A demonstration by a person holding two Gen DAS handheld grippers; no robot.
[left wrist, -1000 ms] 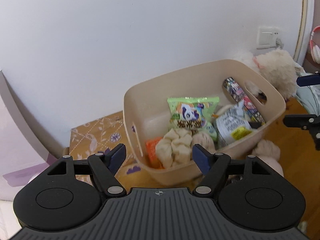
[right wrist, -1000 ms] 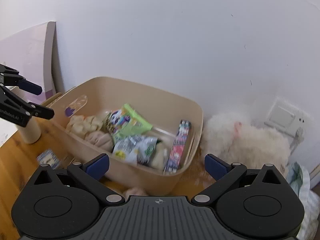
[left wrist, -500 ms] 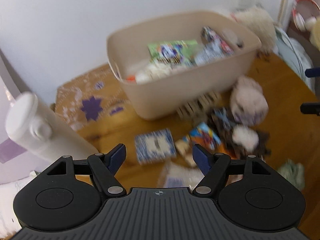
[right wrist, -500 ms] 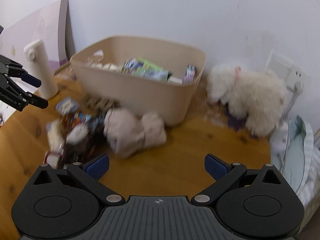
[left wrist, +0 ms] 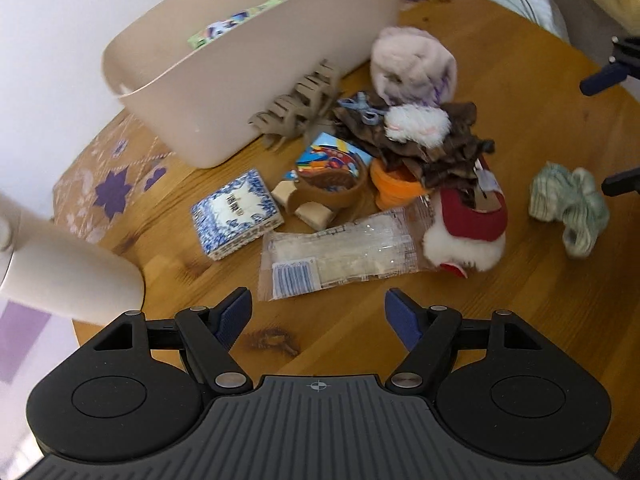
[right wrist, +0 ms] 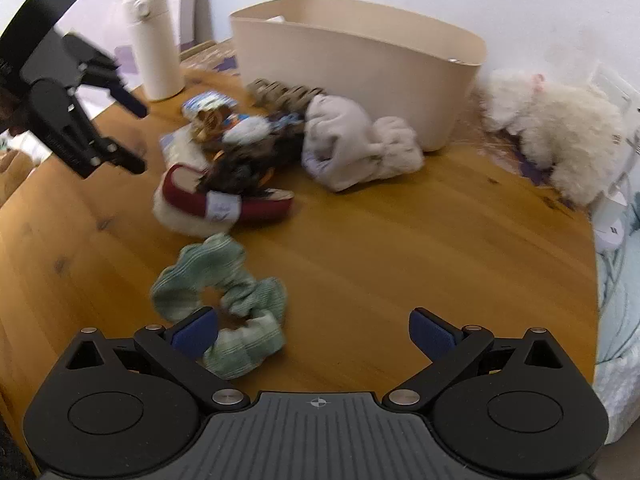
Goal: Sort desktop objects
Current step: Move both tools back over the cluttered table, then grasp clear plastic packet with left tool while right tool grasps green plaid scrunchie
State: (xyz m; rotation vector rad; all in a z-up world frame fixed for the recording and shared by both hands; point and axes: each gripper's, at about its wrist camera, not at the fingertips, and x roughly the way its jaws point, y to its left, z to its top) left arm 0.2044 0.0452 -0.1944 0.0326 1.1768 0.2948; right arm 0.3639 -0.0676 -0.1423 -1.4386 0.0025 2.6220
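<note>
The left gripper (left wrist: pixel 318 312) is held with its jaws spread wide and nothing between them, above bare wood of the table (left wrist: pixel 520 92). Just past the fingertips, at twelve o'clock from them, a clear plastic packet (left wrist: pixel 340 252) is laid flat. At eleven o'clock a blue-and-white patterned box (left wrist: pixel 236 214) is seen, and beside it, toward twelve, a brown ring-shaped item resting against a colourful small packet (left wrist: pixel 332 160). At one o'clock a red and white plush piece (left wrist: pixel 468 224) is found under a tangle of dark brown fabric (left wrist: pixel 436 144). Farther out at twelve, a beige claw hair clip (left wrist: pixel 296 104) is set against the wall of the beige bin (left wrist: pixel 256 80), in which snack packets can be made out. A pale pink fluffy item (left wrist: pixel 412 64) lies at one o'clock, near the bin. A cream bottle (left wrist: pixel 68 276) is seen at nine o'clock.

The right gripper (right wrist: pixel 314 330) is likewise held wide open and empty. A green scrunchie (right wrist: pixel 224 292) lies on the table at ten o'clock; its near edge is overlapped by the left blue fingertip in this view, though contact cannot be told. The clutter pile is seen beyond at eleven o'clock, the bin at twelve, and a white plush toy (right wrist: pixel 560 136) at two o'clock. The left gripper appears at ten o'clock, well apart from the scrunchie.
</note>
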